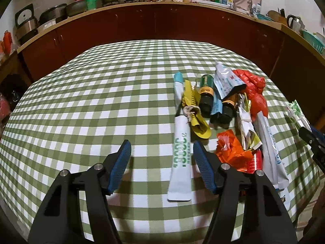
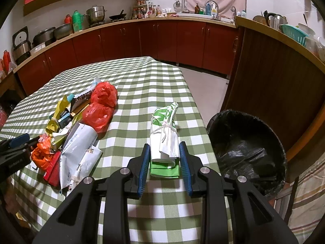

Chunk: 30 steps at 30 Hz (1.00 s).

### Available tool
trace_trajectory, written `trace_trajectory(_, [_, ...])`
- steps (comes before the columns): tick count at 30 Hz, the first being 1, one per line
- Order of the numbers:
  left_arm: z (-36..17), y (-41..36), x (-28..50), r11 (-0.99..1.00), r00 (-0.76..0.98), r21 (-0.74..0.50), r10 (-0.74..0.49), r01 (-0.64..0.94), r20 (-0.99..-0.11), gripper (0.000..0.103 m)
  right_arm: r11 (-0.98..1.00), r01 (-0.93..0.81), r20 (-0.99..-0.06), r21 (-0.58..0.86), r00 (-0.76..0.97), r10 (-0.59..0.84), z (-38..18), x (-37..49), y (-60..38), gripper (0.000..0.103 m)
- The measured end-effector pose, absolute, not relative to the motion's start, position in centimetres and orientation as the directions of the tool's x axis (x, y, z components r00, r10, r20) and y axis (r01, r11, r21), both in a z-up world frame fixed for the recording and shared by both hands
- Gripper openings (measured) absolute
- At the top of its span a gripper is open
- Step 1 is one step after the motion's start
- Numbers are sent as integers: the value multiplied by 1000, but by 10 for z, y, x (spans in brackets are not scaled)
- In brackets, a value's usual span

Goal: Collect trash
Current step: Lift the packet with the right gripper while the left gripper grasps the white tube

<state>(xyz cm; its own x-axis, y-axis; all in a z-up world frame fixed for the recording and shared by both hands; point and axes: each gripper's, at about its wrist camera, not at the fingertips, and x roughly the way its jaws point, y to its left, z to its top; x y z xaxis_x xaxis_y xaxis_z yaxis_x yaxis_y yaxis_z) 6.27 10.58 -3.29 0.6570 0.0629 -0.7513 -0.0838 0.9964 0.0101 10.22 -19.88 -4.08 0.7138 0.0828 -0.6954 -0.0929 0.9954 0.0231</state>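
Observation:
A pile of trash lies on the green checked tablecloth: a long white tube, a yellow wrapper, two dark bottles, red bags, an orange bag and a grey-white pouch. My left gripper is open, with the white tube lying between its fingers close to the right one. My right gripper is shut on a green-and-white tied bundle near the table's right edge. The left gripper's finger shows at the right wrist view's left edge.
A round bin with a black liner stands on the floor just right of the table. Dark red cabinets and a counter with pots and a sink run behind. A wooden counter end stands to the right.

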Motion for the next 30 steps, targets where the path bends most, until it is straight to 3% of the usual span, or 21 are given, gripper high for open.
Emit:
trace_trajectory(16, [-34,110,58,997,651,10,56,-74,-757,59,994,-102,-697,26,711,91,-43,101,-198,30])
trace_trajectory(20, [-38,105,60,998,649,17,55,-65,-759,50,994,-105,-697,25,711,92,-43,101,-197,30])
trace_trajectory(25, [-41,106,60,999,651,-16,15,-42,-759,28,994,-104,-697,25,711,92,-44,102,-197,30])
trace_trajectory(26, [-41,106,59,999,654,-15,12,-36,-757,19,994,-105,-698,25,711,93,-44,102,-197,30])
trace_trajectory(30, [-41,107,55,999,662,-23,3,-30,-750,18,994,-107,-693,24,715,94,-43,101,-196,30])
